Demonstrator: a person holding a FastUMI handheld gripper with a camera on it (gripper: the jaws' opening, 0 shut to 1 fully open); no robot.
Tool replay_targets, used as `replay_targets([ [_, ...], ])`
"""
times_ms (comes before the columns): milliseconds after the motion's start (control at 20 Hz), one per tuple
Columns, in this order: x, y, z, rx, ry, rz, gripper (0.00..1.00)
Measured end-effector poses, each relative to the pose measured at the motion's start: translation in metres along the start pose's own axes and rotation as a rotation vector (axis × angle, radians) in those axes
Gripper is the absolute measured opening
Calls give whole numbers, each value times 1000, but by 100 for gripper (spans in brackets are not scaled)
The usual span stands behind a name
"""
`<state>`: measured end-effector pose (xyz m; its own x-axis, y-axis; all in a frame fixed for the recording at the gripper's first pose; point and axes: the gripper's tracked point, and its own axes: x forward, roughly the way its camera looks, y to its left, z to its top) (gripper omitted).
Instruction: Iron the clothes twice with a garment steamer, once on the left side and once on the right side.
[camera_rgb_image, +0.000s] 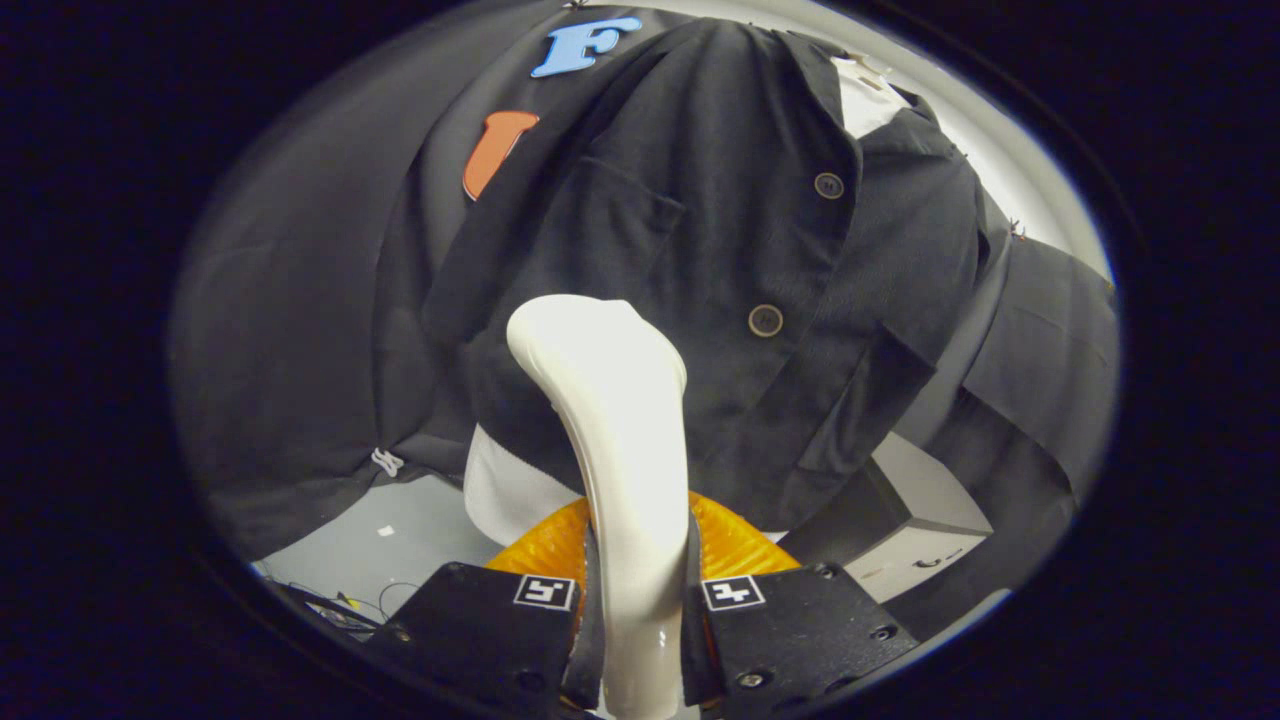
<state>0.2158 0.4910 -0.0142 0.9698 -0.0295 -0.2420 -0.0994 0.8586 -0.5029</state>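
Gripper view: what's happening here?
The handheld tool is shut on the white garment steamer, both fingers pressing on its handle. The steamer head points at a dark button-front shirt hanging just ahead, near the lower part of the panel with the chest pocket, beside the buttons. Whether the head touches the fabric cannot be told.

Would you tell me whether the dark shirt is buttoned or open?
Buttoned: the shirt's front panels overlap, with two buttons along the closed placket.

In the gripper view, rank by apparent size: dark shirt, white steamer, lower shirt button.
1. dark shirt
2. white steamer, enlarged by nearness, clamped in the hand-held gripper
3. lower shirt button
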Motion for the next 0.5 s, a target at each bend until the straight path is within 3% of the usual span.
replay_targets([
  [500, 12, 11, -40, -22, 63, 73, 33],
])
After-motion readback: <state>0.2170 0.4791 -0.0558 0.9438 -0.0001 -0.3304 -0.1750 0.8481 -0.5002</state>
